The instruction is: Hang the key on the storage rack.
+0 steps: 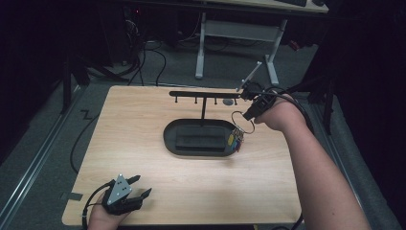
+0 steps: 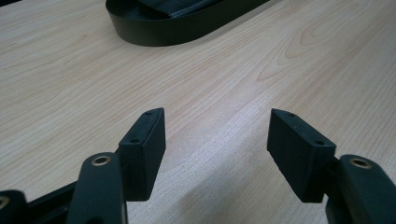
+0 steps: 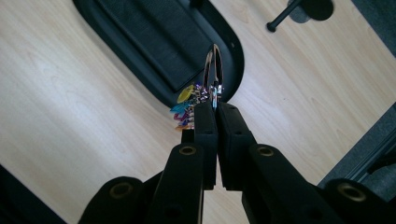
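High view: our right gripper (image 1: 251, 115) is clamped on one key ring (image 1: 242, 120), its coloured tags (image 1: 234, 140) dangling over the tray (image 1: 168, 136) rim. One hook rack (image 1: 206, 94) lies toward eleven o'clock of it, bar running nine-to-three, five pegs. Left gripper (image 1: 143, 188) rests wide apart, empty, at seven o'clock.

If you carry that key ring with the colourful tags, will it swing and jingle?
Probably. The right gripper has its fingers shut on the metal key ring, and the coloured tags hang loose in a bunch below it, so they would likely sway and clink. The thin, shiny ring might twist or slip a little. It looks light.
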Demonstrator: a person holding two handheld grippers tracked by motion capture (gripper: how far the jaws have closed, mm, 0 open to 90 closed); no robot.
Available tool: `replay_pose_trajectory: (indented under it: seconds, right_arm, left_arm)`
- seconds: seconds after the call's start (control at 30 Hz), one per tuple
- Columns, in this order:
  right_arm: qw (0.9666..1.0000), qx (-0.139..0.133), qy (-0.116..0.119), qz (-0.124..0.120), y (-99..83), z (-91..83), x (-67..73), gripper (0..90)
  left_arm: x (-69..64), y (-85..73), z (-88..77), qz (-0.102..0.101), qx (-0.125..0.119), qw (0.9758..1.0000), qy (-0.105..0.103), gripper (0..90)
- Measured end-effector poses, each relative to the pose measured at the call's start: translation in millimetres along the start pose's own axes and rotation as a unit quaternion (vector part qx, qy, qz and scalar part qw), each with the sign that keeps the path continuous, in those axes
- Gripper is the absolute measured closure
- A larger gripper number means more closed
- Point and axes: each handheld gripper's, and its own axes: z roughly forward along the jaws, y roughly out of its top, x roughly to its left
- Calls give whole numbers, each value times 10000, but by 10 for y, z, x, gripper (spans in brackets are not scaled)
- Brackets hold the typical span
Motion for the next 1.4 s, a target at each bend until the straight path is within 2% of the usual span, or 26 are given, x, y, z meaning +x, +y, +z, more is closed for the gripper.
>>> replay_pose_trajectory:
  seconds: [0.1,0.27,0.3,0.5,0.53,0.63,0.73,0.77,0.9,1.13,1.2,1.4]
  right_arm:
    - [10000,-41,-36,53,52,16,-69,883]
    - [9995,-109,-13,286,119,79,-144,883]
    - [9997,-137,-13,214,132,102,-168,883]
    - [9992,-128,-25,387,178,197,-235,883]
    - [9994,-150,-39,323,185,208,-261,883]
    - [9991,-151,-88,389,193,238,-315,883]
    - [9987,-174,-89,474,192,275,-377,883]
    - [9979,-161,-60,632,193,286,-381,883]
    - [9979,-251,-33,592,211,357,-446,882]
    - [9986,-172,-37,505,289,496,-456,880]
    - [9981,-170,-55,585,310,516,-452,880]
    - [9983,-223,-247,474,350,546,-460,875]
  left_arm:
    - [6,-4,6,5,36,10000,-17,379]
    - [21,-10,-1,15,34,10000,21,379]
    - [28,-9,-9,-1,36,10000,14,379]
    - [33,-15,-12,1,48,10000,-4,379]
    - [31,-16,-8,21,63,10000,-8,379]
    - [24,-21,-2,67,79,9999,8,380]
    - [31,-24,-5,59,79,10000,14,380]
    - [34,-26,-5,54,82,10000,18,380]
    - [46,-33,-3,26,131,9999,-15,380]
    - [37,-44,11,31,171,9998,-41,379]
    - [36,-46,11,35,176,9998,-41,379]
    - [45,-56,7,8,166,9999,-36,379]
